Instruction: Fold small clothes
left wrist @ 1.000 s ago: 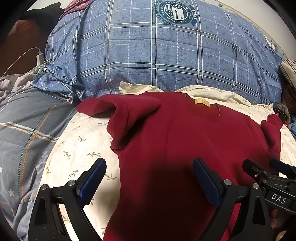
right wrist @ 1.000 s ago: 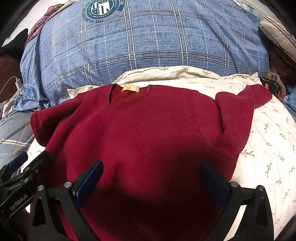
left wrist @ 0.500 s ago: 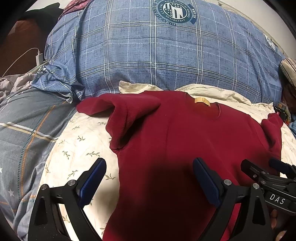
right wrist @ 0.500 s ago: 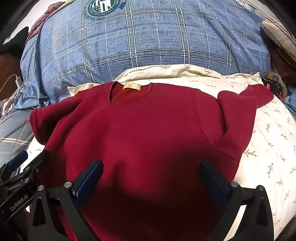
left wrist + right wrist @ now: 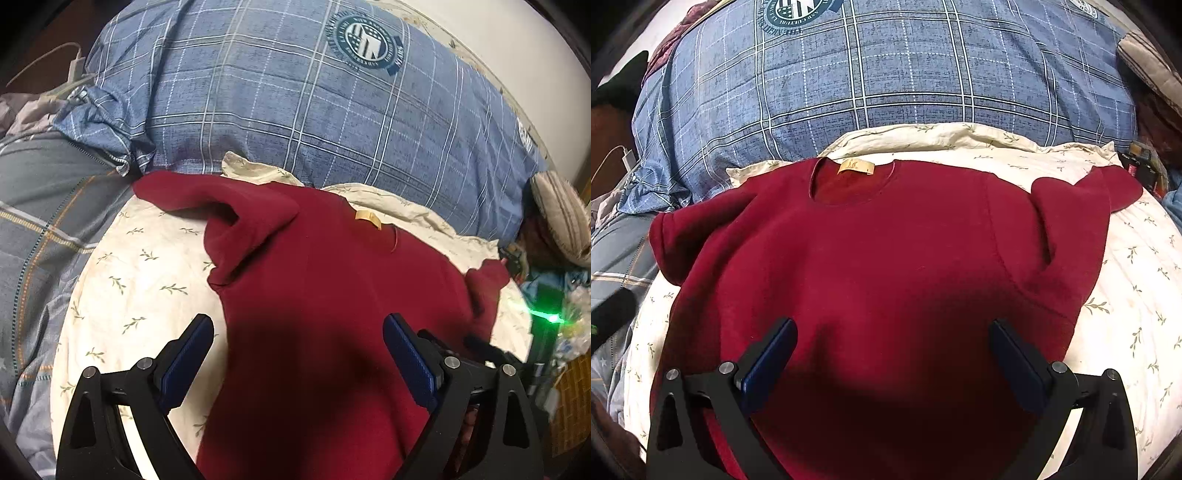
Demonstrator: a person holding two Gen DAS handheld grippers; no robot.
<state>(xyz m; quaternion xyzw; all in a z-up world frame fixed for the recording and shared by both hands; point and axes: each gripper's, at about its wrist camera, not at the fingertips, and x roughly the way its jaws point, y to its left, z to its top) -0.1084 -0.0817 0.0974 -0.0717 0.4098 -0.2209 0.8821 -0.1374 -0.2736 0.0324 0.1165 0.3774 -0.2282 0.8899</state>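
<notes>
A dark red sweater (image 5: 886, 258) lies flat, front up, on a cream leaf-print sheet (image 5: 1137, 295), neck and tan label (image 5: 856, 167) at the far side. Its left sleeve (image 5: 240, 221) is bunched and folded over; its right sleeve (image 5: 1082, 206) folds back too. My left gripper (image 5: 297, 354) is open and empty above the sweater's lower left part. My right gripper (image 5: 892, 354) is open and empty above the sweater's lower middle. The sweater also shows in the left wrist view (image 5: 332, 295). The right gripper's body shows in that view at the right (image 5: 480, 347).
A big blue plaid duvet (image 5: 886, 74) rises behind the sweater. A grey plaid cover (image 5: 40, 221) lies to the left. A charger and cable (image 5: 626, 157) sit at the far left. Clutter and a green light (image 5: 550, 317) are at the right.
The left gripper has swung and tilted, so its view turned to the left; the right gripper rose slightly, and the sweater looks a little further off. The sweater has not moved.
</notes>
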